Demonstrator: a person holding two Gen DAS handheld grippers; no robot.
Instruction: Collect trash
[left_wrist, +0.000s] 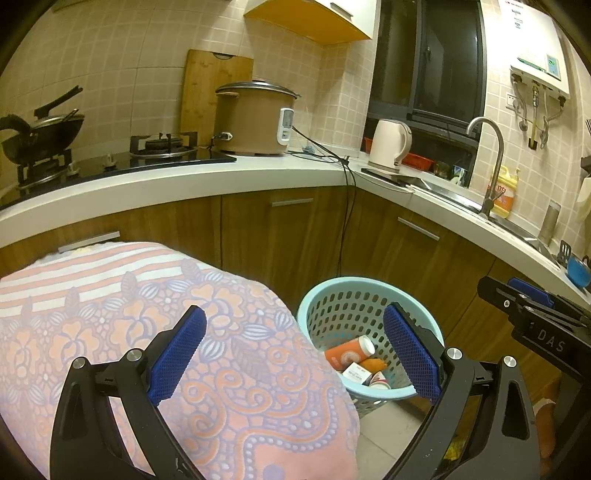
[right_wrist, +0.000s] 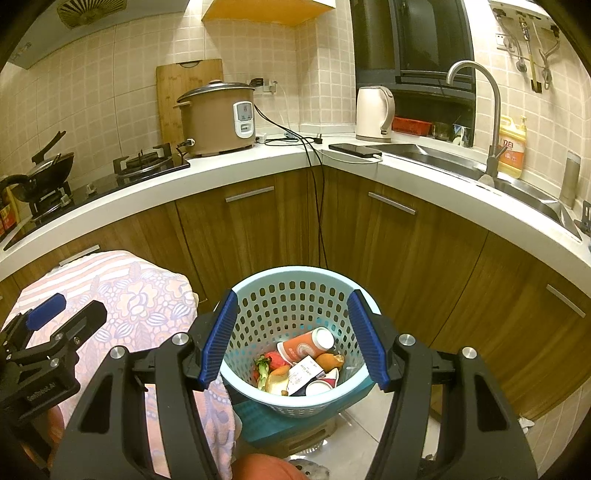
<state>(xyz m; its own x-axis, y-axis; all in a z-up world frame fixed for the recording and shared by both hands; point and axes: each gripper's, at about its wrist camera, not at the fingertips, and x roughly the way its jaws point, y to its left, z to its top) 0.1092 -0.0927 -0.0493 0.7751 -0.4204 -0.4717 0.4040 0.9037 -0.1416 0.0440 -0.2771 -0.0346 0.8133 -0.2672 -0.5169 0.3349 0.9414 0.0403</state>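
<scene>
A light blue perforated basket (right_wrist: 291, 295) stands on the floor by the cabinets and holds trash: an orange cup (right_wrist: 306, 345), a small white carton (right_wrist: 304, 373), bread and vegetable scraps. It also shows in the left wrist view (left_wrist: 343, 314). My right gripper (right_wrist: 293, 339) is open and empty, directly above the basket. My left gripper (left_wrist: 295, 354) is open and empty, over the edge of a pink patterned cloth (left_wrist: 147, 314), left of the basket. Each gripper shows in the other's view: the left one (right_wrist: 66, 314), the right one (left_wrist: 535, 306).
The cloth covers a low table (right_wrist: 140, 295) left of the basket. A white L-shaped counter (left_wrist: 258, 173) carries a stove, wok, rice cooker (left_wrist: 255, 118), kettle (left_wrist: 389, 146), phone (right_wrist: 354, 149) and sink (right_wrist: 461, 162). Brown cabinets stand behind the basket; cables hang down them.
</scene>
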